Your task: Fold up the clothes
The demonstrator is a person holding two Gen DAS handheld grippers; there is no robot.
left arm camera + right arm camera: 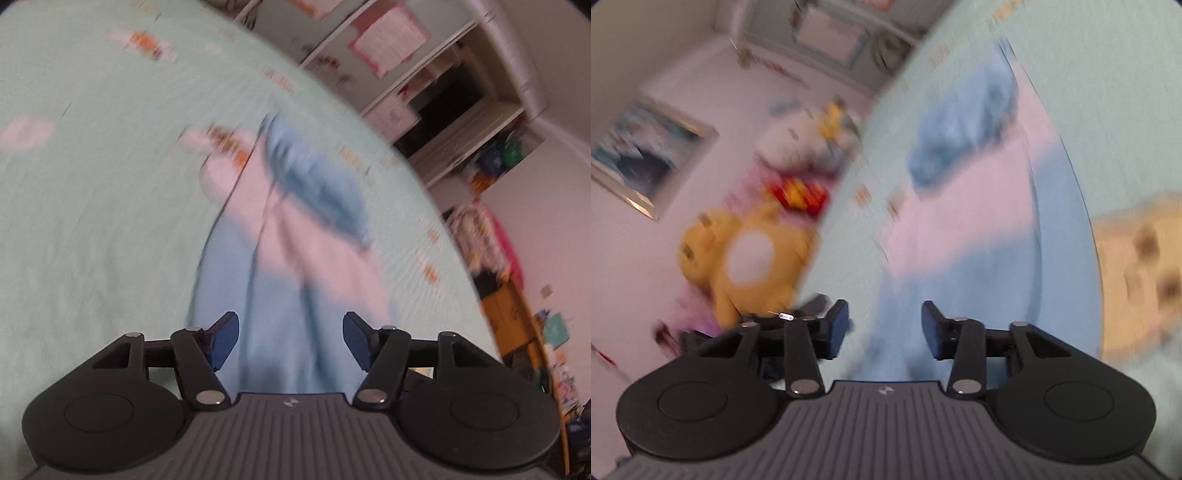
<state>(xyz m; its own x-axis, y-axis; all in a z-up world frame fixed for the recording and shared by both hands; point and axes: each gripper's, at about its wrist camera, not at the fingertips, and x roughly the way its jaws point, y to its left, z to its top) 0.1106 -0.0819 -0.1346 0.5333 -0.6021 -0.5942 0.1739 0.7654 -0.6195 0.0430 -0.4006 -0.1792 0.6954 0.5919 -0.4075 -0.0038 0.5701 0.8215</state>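
A light-blue garment [258, 295] lies on the bed [92, 221] near its edge. The left hand-held gripper [290, 339] and right hand-held gripper [884, 328] hover over it, jaws apart, gripping nothing. Probably between folds; next, each must pinch an edge.

**Your two claws, up close**

Your left claw [289, 339] and right claw [885, 328] look alike: black linkage arms pinned with silver round-head screws, each ending in a dark blue pad. Behind them you see two black round housings with shallow circular recesses, and between these a grey ribbed plate bearing a small pale logo.
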